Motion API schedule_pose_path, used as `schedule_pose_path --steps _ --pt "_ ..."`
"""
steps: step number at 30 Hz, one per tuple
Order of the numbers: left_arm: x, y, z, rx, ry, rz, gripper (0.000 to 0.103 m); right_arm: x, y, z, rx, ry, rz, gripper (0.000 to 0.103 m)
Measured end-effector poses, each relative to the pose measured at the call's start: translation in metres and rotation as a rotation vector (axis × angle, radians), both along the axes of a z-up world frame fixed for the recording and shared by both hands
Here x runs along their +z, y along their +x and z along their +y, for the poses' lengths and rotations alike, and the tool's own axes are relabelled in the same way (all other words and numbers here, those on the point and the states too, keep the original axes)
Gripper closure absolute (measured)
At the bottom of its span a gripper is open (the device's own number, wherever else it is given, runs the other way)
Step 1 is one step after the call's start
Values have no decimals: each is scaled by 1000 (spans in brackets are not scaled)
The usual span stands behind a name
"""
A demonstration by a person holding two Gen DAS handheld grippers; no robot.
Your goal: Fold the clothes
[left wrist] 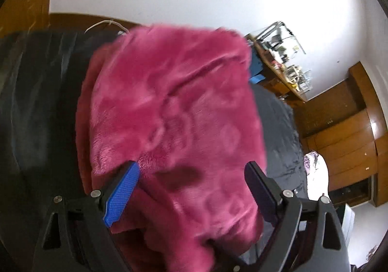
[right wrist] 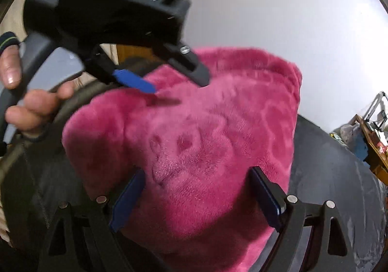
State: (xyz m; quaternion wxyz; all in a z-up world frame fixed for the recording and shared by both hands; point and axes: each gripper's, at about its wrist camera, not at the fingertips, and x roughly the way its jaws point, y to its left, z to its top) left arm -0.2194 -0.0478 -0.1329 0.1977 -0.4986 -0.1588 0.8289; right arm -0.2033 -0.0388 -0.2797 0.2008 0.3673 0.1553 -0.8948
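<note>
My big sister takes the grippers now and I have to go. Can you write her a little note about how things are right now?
Left gripper: open, both fingers over the pink fleece, gripping nothing.
Right gripper: open too, poised over the same fleece.
The fleece lies in a folded bundle on the dark bed cover; layered edges show on its left side.
Left to do: judging by the bundle, maybe one more fold or smoothing, then set it aside.
</note>
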Motion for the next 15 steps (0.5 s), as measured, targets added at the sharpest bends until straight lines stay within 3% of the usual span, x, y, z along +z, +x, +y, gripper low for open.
schedule_pose_path --steps 3,7,11,15 --pt "-21 8 6 1 -33 -17 12 -30 -10 -4 31 24 -6 9" --pt "-32 16 17 -21 -113 39 12 -37 -14 -3 19 -24 -26 6" --pt "-24 9 8 -2 -53 15 12 -38 -13 -2 28 -32 -27 5" --pt "-16 3 -1 16 6 -9 12 -25 -20 6 43 -88 -97 4"
